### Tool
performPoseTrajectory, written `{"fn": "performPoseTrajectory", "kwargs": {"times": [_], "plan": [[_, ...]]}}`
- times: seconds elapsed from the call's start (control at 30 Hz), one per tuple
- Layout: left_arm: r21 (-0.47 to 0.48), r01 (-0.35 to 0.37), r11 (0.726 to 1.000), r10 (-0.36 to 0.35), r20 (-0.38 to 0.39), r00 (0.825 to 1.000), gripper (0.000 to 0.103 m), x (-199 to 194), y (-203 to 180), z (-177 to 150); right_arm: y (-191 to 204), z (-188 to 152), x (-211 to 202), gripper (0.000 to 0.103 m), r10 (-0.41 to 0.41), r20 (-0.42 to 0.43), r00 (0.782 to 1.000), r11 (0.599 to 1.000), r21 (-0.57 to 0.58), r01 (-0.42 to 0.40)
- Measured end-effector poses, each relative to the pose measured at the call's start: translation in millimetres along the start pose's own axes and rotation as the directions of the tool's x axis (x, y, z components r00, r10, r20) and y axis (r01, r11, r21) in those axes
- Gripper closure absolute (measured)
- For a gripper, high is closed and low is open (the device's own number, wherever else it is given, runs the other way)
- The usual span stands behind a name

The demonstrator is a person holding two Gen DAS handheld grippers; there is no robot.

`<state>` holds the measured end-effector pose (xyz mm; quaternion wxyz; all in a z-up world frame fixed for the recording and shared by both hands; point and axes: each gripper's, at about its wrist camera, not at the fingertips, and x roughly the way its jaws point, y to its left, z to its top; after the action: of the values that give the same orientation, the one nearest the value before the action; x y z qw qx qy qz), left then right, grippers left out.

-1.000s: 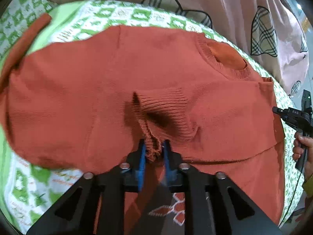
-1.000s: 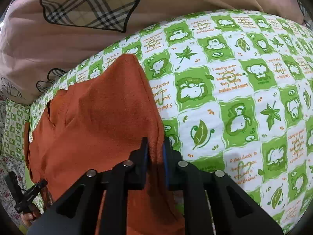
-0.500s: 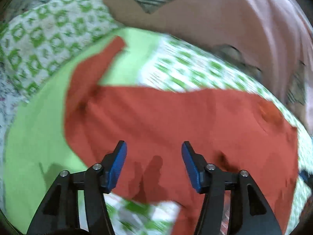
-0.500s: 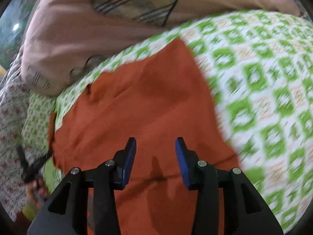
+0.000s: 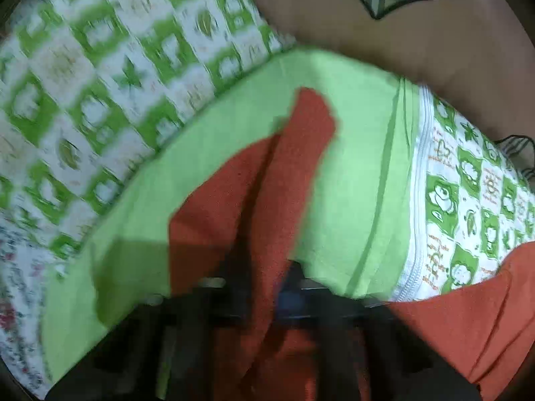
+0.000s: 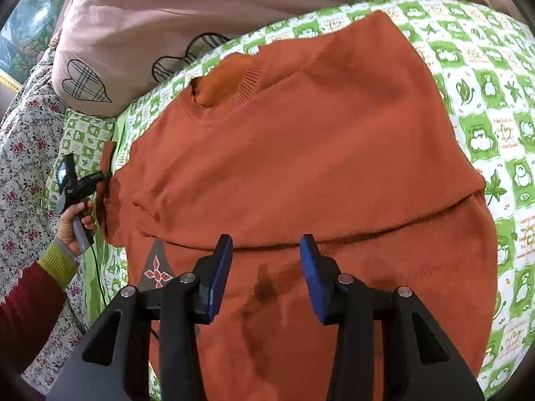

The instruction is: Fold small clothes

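Observation:
An orange knitted sweater (image 6: 301, 153) lies spread on the bed, neckline (image 6: 217, 90) at the far side. One part is folded over, leaving a fold edge (image 6: 367, 230) across it. My right gripper (image 6: 265, 247) hovers open just above the near part, with nothing between its blue pads (image 6: 219, 277). The left wrist view is blurred. There, my left gripper (image 5: 264, 297) is shut on the sweater's long sleeve (image 5: 294, 167), which runs away over the light green sheet. In the right wrist view, the left gripper (image 6: 100, 176) sits at the sweater's left edge, held by a hand (image 6: 72, 224).
A green-and-white checked sheet (image 6: 501, 100) covers the bed, with a plain light green cloth (image 5: 351, 183) at the left. A pink duvet with plaid hearts (image 6: 167, 16) lies along the far side. Floral fabric (image 6: 20, 153) borders the left. A checked pillow (image 5: 100, 67) sits beyond the sleeve.
My left gripper let go of the cuff at the sweater's middle, opened, swung left and shut on the outstretched sleeve. My right gripper released the right edge, opened and drew back over the body.

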<state>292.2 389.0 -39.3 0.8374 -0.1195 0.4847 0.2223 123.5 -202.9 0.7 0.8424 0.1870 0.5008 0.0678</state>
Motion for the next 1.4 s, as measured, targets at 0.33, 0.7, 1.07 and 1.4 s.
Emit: {"fn": "performPoseTrajectory", "kwargs": {"times": [0.33,0.7,1.07,1.4], "plan": [[0.060,0.352,0.934,-0.357,0.191,0.914,0.098,-119.2,-55.9,-39.4,-11.8,0.0,-18.9,0.060,0.006,0.082,0.997,0.999,0.036,-0.009],[0.339,0.560,0.756,-0.613,0.066,0.788,0.098,-183.4,-262.3,-139.8,-50.8,-12.7,-49.9,0.060,-0.015,0.147,0.989,0.992,0.124,-0.003],[0.573,0.488,0.659,-0.552,-0.073,0.831,0.094,-154.8,-400.1,-236.2,-97.9,-17.8,-76.3,0.060,-0.065,0.195,0.979,0.978,0.207,0.024],[0.555,0.496,0.667,-0.519,-0.131,0.845,0.041,-159.7,-346.2,-256.2,-84.3,8.3,-52.9,0.060,-0.015,0.181,0.983,0.988,0.152,-0.013]]}}
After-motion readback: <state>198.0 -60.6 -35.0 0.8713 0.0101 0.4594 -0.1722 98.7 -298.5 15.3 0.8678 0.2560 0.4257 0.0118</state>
